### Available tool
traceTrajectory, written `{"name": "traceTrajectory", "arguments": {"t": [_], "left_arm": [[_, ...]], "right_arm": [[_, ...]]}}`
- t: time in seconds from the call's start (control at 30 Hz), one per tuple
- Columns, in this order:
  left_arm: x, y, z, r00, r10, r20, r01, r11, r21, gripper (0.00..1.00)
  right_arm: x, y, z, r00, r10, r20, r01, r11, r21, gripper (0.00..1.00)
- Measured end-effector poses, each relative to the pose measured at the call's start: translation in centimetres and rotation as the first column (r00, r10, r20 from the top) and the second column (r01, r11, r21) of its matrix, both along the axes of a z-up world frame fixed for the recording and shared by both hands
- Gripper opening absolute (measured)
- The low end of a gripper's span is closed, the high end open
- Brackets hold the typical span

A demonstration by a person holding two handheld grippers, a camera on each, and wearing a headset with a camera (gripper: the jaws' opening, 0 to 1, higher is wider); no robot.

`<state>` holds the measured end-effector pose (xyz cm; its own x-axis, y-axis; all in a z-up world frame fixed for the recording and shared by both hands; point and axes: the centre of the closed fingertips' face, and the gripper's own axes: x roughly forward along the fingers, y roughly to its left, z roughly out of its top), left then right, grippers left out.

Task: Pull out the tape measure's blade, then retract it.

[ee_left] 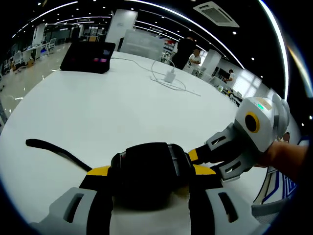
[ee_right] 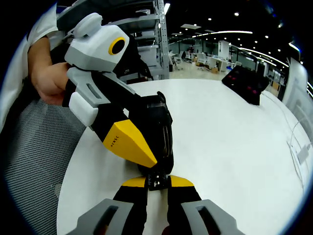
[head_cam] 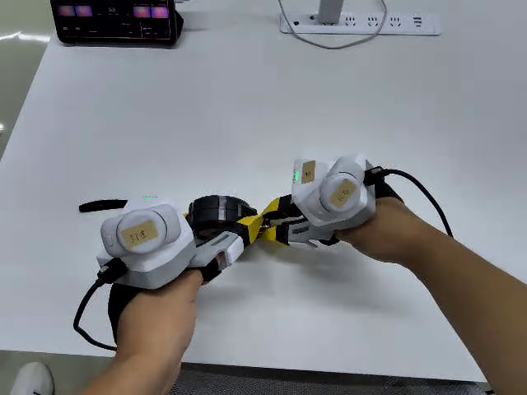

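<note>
The black tape measure (head_cam: 216, 211) is seen near the front edge of the white bench (head_cam: 247, 107), its case clamped between the yellow-tipped jaws of the left gripper (ee_left: 151, 172). The right gripper (ee_right: 157, 183) is brought in from the opposite side, and its jaws are drawn nearly together on the small dark tab (ee_right: 157, 178) at the mouth of the case, with no length of blade to be made out. A black strap (head_cam: 103, 205) is laid flat on the bench just to the left of the case.
</note>
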<state>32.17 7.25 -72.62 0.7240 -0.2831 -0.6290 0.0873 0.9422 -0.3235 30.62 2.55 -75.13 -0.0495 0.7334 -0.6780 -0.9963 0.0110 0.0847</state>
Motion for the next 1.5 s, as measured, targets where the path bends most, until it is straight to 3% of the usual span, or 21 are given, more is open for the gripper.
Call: {"name": "traceTrajectory", "arguments": {"t": [0.7, 1.07, 1.3, 1.5], "left_arm": [[0.0, -0.1, 0.0, 1.000, -0.018, 0.010, 0.018, 1.000, 0.005, 0.60], [-0.1, -0.1, 0.2, 0.999, -0.040, 0.020, 0.040, 0.999, -0.005, 0.61], [-0.4, -0.2, 0.5, 0.994, -0.101, 0.037, 0.100, 0.994, 0.033, 0.61], [-0.9, -0.1, 1.1, 0.981, -0.183, 0.065, 0.178, 0.981, 0.081, 0.67]], "right_arm": [[-0.4, 0.0, 0.1, 1.000, -0.009, -0.022, 0.009, 1.000, -0.005, 0.18], [-0.2, -1.6, 0.7, 0.999, -0.035, -0.026, 0.035, 0.999, 0.000, 0.19], [-0.3, -1.9, 1.0, 0.998, -0.051, -0.031, 0.051, 0.999, 0.007, 0.20], [-0.7, -2.7, 1.4, 0.996, -0.077, -0.037, 0.078, 0.997, 0.016, 0.27]]}}
